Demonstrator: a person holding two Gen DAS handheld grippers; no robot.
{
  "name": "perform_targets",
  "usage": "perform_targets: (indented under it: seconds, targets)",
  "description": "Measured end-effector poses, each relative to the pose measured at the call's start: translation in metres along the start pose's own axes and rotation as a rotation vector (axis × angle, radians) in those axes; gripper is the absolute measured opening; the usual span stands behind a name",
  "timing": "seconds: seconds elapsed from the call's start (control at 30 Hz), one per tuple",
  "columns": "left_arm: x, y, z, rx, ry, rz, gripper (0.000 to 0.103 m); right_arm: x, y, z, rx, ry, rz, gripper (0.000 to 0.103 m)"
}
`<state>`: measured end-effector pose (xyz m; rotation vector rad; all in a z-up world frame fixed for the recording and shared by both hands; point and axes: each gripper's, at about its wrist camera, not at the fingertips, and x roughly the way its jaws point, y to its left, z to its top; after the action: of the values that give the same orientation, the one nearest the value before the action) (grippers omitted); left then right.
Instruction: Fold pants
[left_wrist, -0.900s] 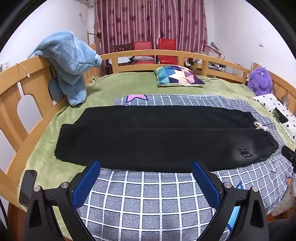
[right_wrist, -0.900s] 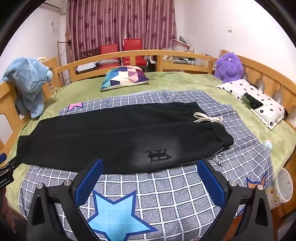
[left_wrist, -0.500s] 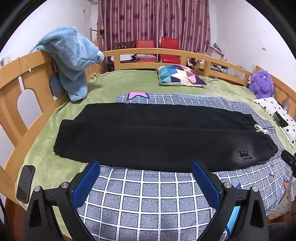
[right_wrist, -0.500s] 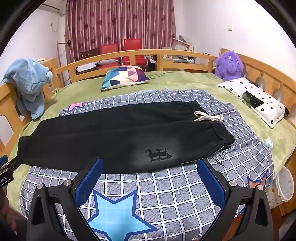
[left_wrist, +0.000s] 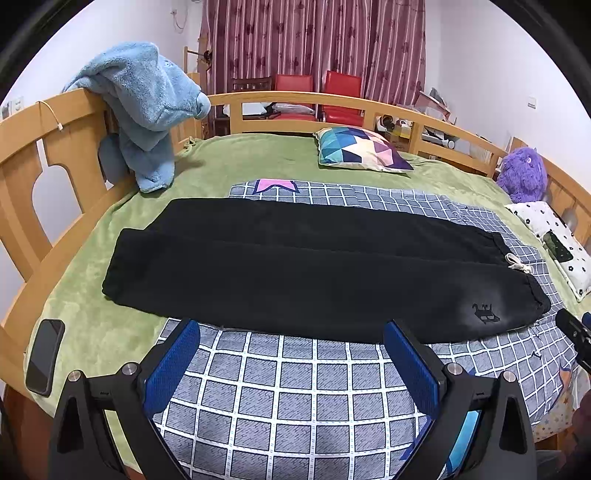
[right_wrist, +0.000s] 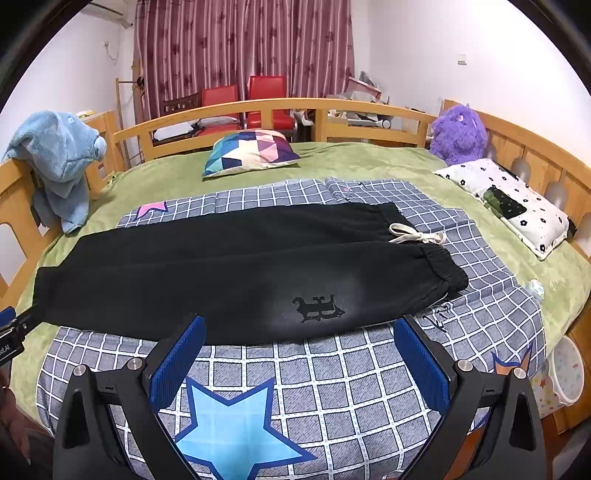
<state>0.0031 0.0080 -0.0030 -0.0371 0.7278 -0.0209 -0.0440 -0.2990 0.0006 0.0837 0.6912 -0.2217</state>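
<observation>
My left gripper (left_wrist: 291, 363) hangs with its blue-padded fingers spread wide, clamped on nothing, above the grey checked quilt (left_wrist: 303, 387). Just beyond its tips lie the black drawstring sweatpants (left_wrist: 295, 266), flat and stretched sideways across the bed, leg cuffs toward the left, waistband toward the right. My right gripper (right_wrist: 299, 360) is likewise parted and holding nothing, hovering over the quilt's blue star (right_wrist: 236, 432), with the near edge of the pants (right_wrist: 236, 277), close to their dark printed emblem (right_wrist: 317, 308), just ahead of its tips.
</observation>
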Motion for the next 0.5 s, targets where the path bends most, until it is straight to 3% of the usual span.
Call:
perform_targets:
  seconds: [0.5]
  targets:
    - [0.0014, -0.0023, -0.0006, -0.002, 0.001, 0.006, 0.101, 0.0001, 0.0029, -0.0006, -0.008, -0.002, -0.004, 0.100]
